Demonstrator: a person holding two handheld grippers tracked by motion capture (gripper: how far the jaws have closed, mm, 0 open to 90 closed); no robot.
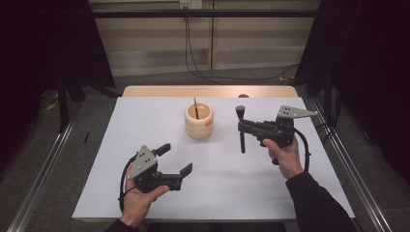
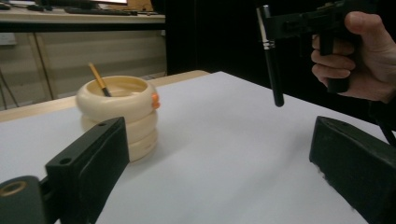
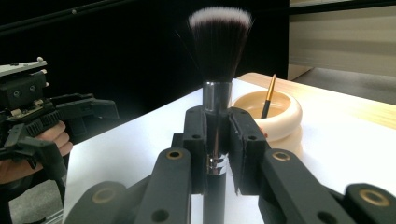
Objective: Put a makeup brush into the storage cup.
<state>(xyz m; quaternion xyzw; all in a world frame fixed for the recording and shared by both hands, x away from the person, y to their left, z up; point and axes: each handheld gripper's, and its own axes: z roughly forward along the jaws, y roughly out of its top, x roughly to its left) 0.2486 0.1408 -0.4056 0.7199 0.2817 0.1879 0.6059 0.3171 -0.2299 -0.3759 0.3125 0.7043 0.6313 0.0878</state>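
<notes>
A white table point(image 1: 217, 188) with a pale wooden strip along its far edge stands in a dim room, with dark curtains at both sides, a light panelled wall behind and cables trailing over the grey floor. The right gripper point(image 1: 243, 127) is clamped tight on a makeup brush point(image 1: 241, 126), held upright above the table with its bristles on top and its black handle hanging down. Just to its left a cream ringed pot point(image 1: 198, 121) stands on the table, a thin brush point(image 1: 196, 108) leaning inside. The left gripper point(image 1: 175, 158), near the front edge, gapes wide with nothing between its jaws.
</notes>
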